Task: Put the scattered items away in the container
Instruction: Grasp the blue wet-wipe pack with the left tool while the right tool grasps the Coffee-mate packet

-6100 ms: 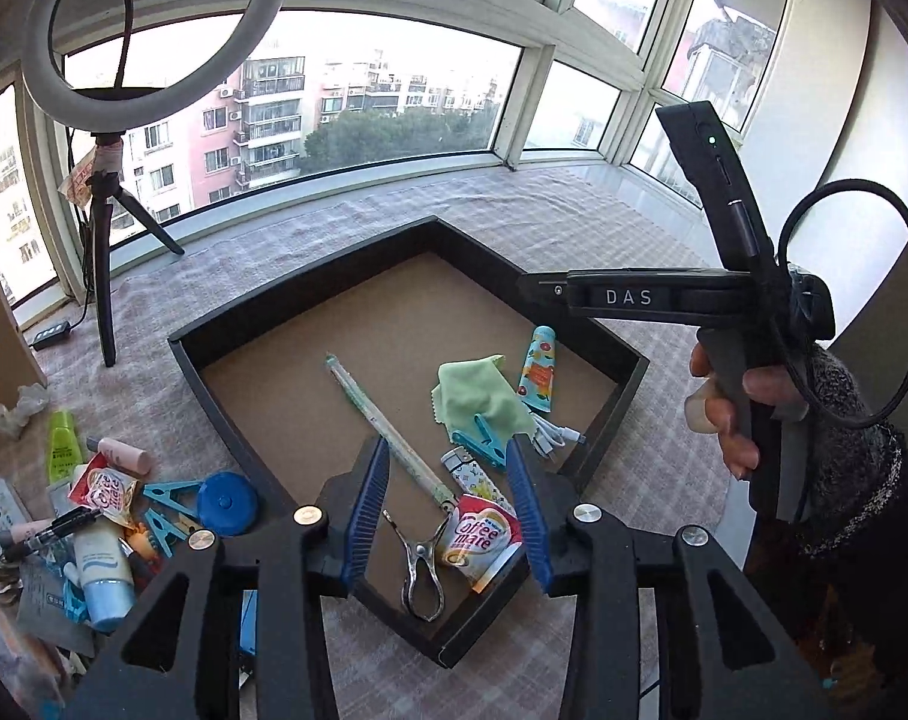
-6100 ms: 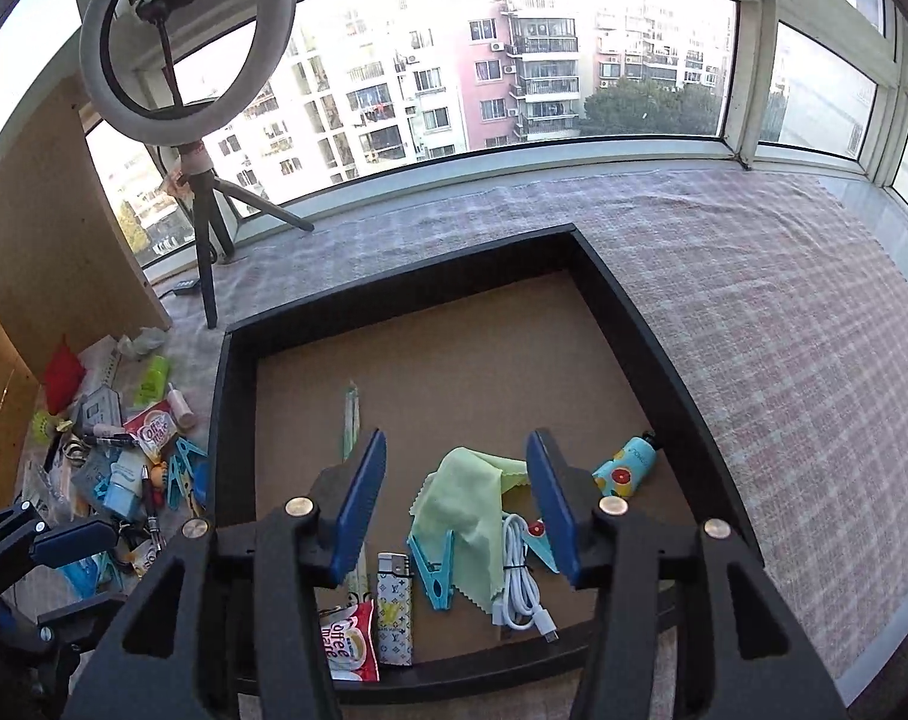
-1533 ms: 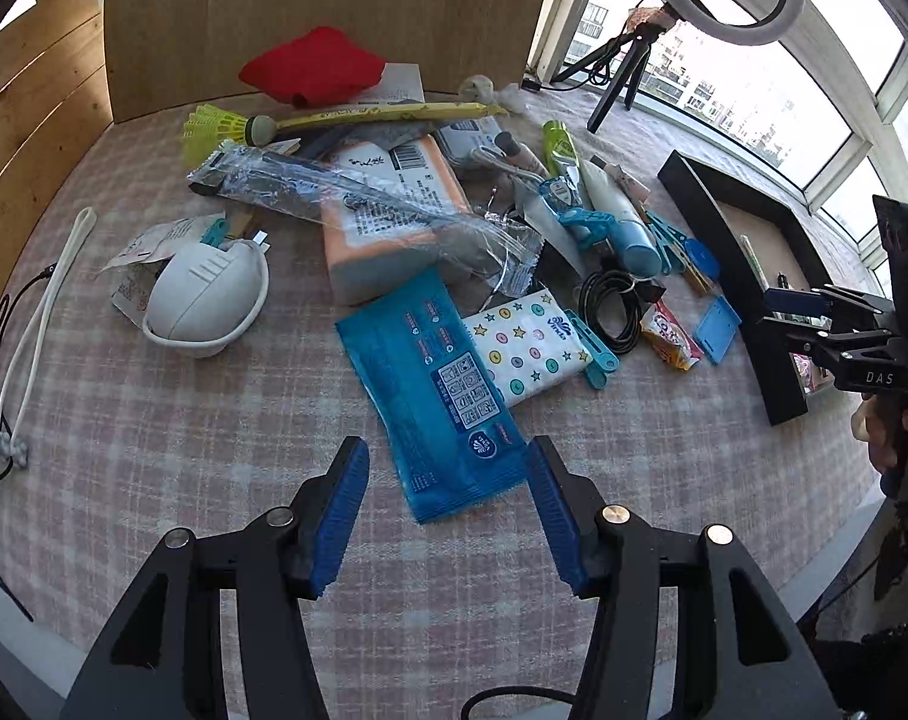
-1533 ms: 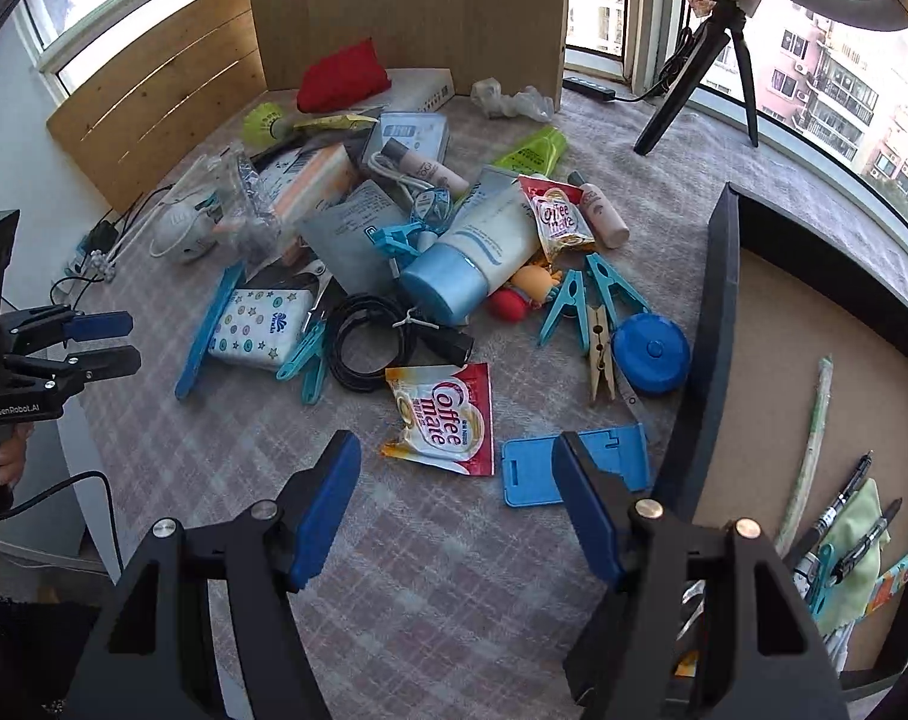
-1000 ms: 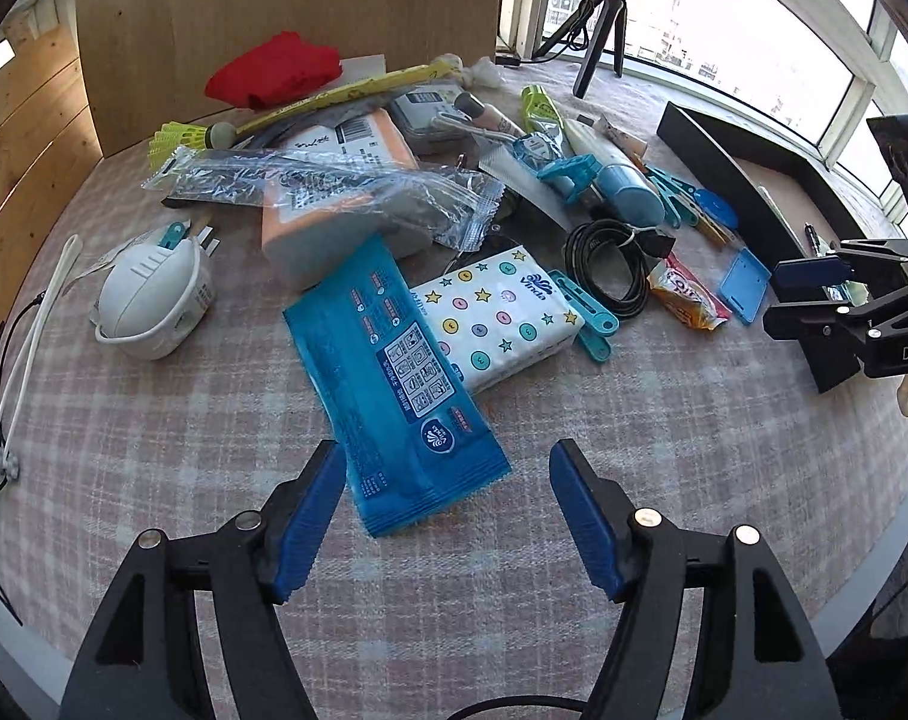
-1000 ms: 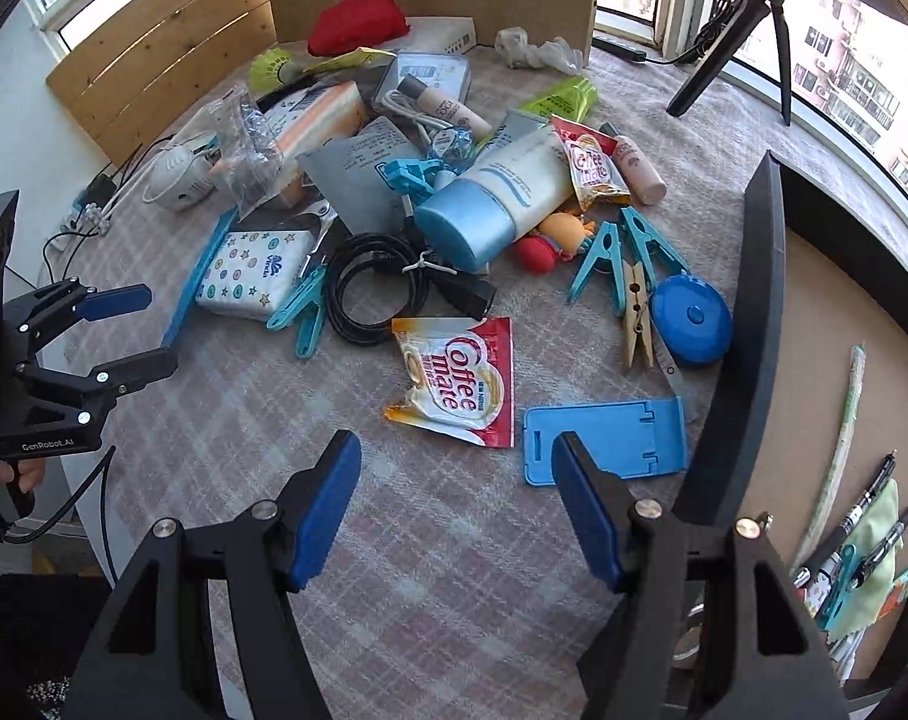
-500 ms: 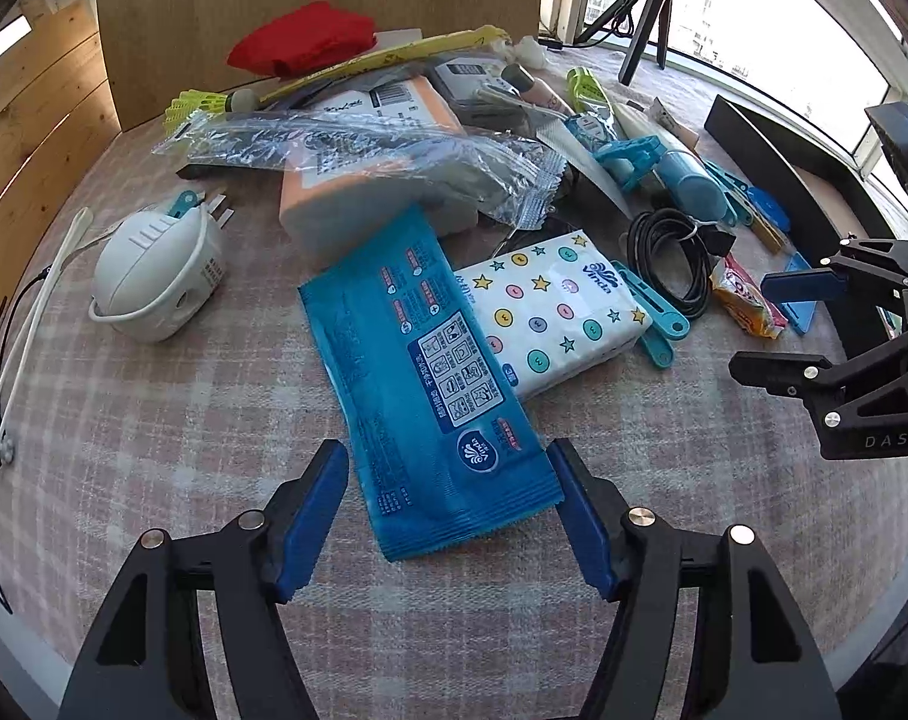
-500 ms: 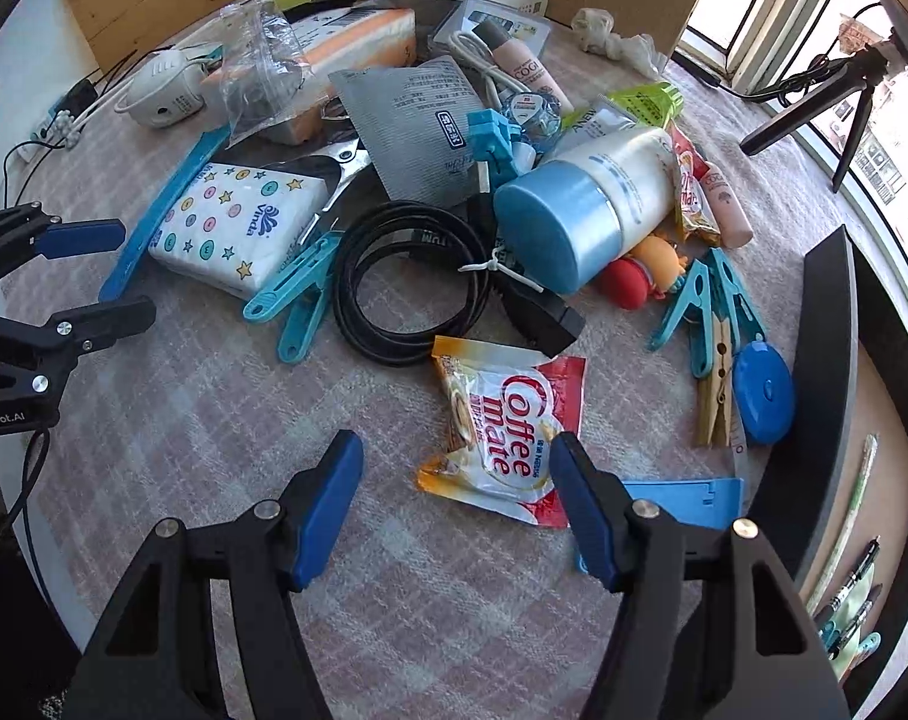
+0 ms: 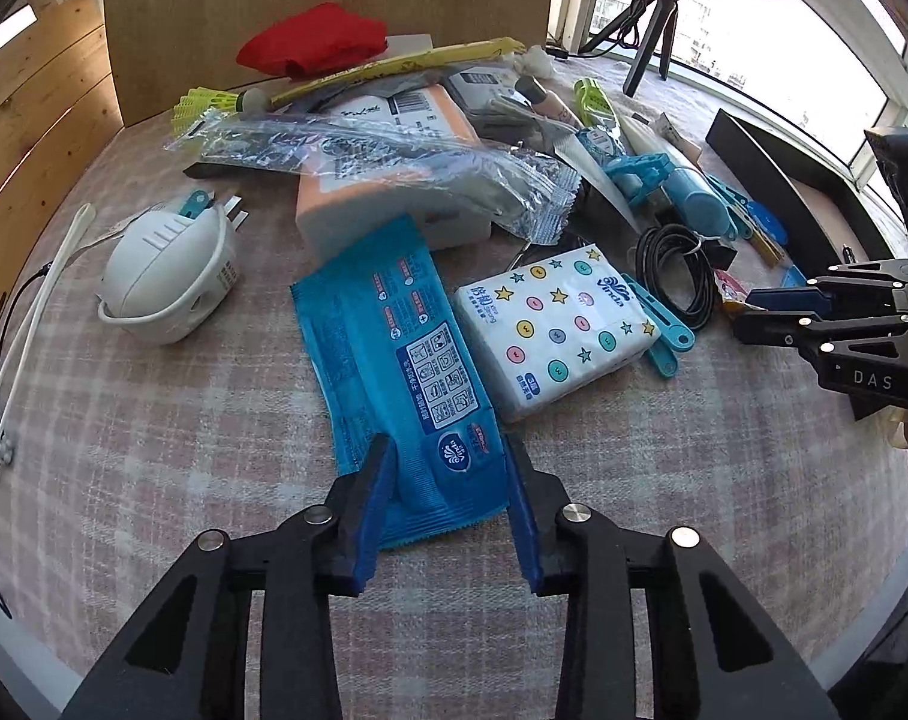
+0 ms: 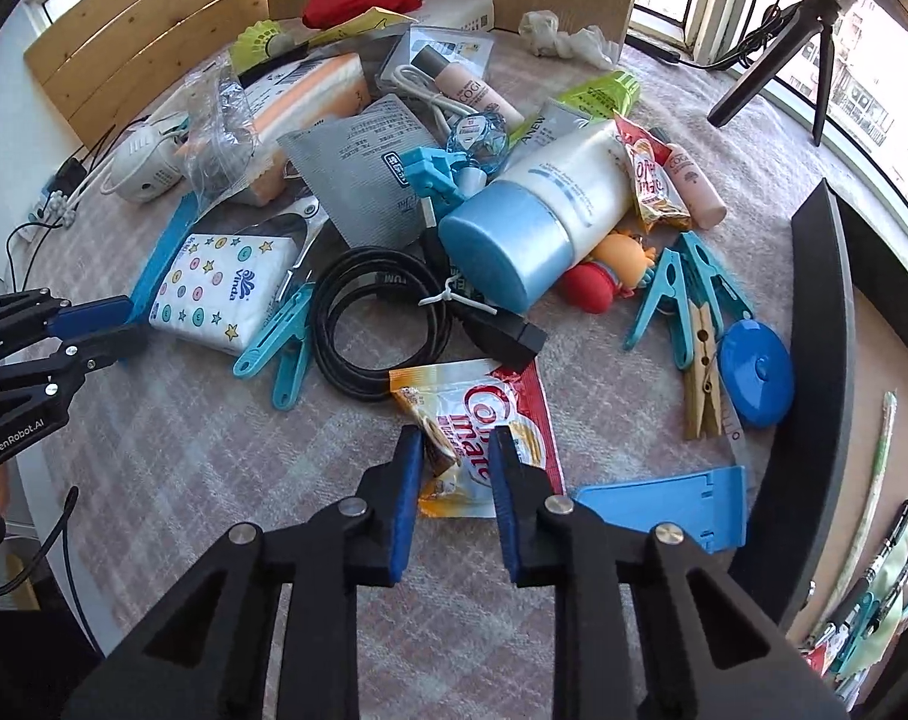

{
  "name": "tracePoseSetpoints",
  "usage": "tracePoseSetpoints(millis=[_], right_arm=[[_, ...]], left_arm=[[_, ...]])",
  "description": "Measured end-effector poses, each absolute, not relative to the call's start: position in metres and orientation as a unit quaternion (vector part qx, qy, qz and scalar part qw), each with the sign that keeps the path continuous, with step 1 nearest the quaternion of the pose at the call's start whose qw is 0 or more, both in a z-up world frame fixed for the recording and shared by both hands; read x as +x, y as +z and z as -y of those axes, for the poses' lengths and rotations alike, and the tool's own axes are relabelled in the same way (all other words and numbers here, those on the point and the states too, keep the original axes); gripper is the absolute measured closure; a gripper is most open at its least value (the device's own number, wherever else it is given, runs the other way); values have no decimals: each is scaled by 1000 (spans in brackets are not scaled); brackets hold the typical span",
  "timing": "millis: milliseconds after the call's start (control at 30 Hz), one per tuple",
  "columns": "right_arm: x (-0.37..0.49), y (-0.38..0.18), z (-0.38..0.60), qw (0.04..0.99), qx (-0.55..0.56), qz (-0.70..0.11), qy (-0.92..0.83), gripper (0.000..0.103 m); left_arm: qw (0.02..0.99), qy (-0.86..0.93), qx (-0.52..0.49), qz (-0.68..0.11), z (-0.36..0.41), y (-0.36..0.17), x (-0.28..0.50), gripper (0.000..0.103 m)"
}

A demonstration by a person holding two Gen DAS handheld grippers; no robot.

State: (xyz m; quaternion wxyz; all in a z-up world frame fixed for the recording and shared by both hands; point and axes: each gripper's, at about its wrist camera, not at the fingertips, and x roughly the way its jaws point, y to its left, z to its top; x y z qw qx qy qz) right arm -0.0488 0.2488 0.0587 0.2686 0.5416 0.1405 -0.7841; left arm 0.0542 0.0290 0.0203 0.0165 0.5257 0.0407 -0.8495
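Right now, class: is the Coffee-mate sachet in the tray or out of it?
Out. The sachet lies on the checked cloth, between the right tongs, left of the tray wall.
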Motion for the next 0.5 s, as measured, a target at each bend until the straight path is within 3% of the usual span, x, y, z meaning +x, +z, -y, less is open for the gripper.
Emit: tracePoseSetpoints(millis=[100, 167, 500], right_arm=[[-50, 66, -251, 272, 539, -128, -787, 88], [-50, 70, -254, 275, 537, -120, -788, 89], [-30, 82, -272, 285, 528, -69, -797, 90]], left_arm=[[18, -852, 520, -53, -21, 24, 59, 87], [21, -854, 516, -60, -15, 27, 62, 101], [27, -867, 490, -88, -6, 52, 67, 101]])
